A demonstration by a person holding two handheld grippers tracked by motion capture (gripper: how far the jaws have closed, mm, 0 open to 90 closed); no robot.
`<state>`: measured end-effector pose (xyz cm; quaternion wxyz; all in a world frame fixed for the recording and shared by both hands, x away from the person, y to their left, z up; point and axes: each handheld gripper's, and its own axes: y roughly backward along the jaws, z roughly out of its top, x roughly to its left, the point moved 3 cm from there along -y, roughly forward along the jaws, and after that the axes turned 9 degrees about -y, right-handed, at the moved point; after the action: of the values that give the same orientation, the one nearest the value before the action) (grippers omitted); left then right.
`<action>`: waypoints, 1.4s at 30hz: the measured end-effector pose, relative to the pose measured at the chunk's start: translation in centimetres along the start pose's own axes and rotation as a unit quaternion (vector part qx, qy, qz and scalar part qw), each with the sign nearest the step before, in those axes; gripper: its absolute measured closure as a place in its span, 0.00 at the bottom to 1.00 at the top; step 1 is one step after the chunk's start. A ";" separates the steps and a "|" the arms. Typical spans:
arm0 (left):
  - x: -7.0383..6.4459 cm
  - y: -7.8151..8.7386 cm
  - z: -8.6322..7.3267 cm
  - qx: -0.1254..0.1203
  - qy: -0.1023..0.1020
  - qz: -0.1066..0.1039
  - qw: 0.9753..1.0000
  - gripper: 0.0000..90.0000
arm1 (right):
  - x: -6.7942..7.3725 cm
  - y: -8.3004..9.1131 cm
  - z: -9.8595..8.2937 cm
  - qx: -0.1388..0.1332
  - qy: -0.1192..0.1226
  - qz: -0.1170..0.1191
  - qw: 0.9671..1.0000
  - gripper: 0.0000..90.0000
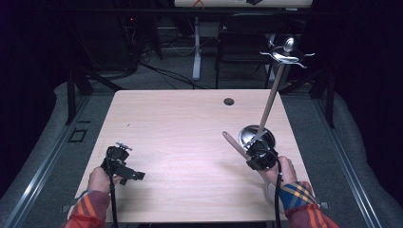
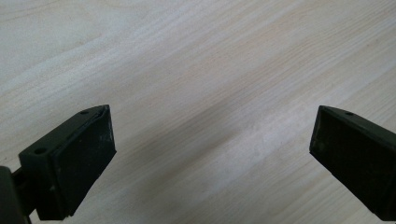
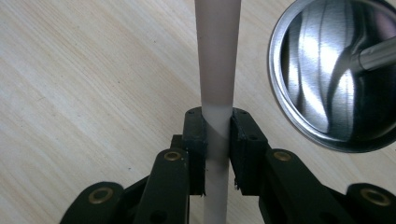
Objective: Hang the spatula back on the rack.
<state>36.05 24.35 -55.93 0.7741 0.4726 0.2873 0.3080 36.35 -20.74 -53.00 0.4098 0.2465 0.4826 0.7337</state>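
The right gripper [image 3: 217, 135] has its jaws clamped tight on a pale beige, flat plastic stick [image 3: 215, 70], gripping it near the middle so both ends stay free. In the high view the stick [image 1: 234, 143] slants up and to the left from the gripper, just beside the round, mirror-bright steel base [image 1: 256, 135] of a tall stand whose slim pole [image 1: 272, 97] rises to a chrome top piece with curled arms [image 1: 285, 54]. Holding the stick this close to the base suggests it is meant to be brought to the stand or set by it. The left gripper [image 2: 210, 154] hovers with jaws spread wide and nothing between them, above bare light wooden counter [image 2: 187, 70], well apart from the stand, probably waiting to assist.
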 end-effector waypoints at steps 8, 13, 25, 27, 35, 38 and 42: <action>0.2 -0.1 -0.1 -0.001 0.002 -0.003 1.000 0.00 | 0.0 1.0 0.0 -0.030 -0.011 0.003 1.000 0.86; 0.0 -0.3 -0.1 0.005 -0.003 -0.008 1.000 0.00 | 0.0 1.7 -0.2 -0.047 -0.014 0.006 0.999 0.86; 0.2 -0.2 -0.2 0.006 -0.001 -0.006 1.000 0.00 | -0.6 3.3 -0.8 -0.082 -0.026 0.004 0.996 0.86; 0.2 -0.3 -0.2 0.007 -0.003 -0.007 1.000 0.00 | -0.8 3.6 -0.9 -0.088 -0.029 0.004 0.996 0.86; 0.2 -0.4 -0.1 0.009 -0.004 -0.006 1.000 0.00 | -1.7 5.2 -1.4 -0.120 -0.060 0.001 0.991 0.86; 0.2 -0.4 -0.2 0.010 -0.002 -0.006 1.000 0.00 | -2.1 5.7 -1.6 -0.130 -0.074 -0.002 0.989 0.86; 0.2 -0.6 -0.2 0.022 0.003 0.000 1.000 0.00 | -2.8 6.3 -1.9 -0.145 -0.093 -0.008 0.985 0.86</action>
<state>36.15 24.43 -56.56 0.7629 0.4885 0.2962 0.3029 34.14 -25.30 -47.93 0.4901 0.2482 0.3327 0.7665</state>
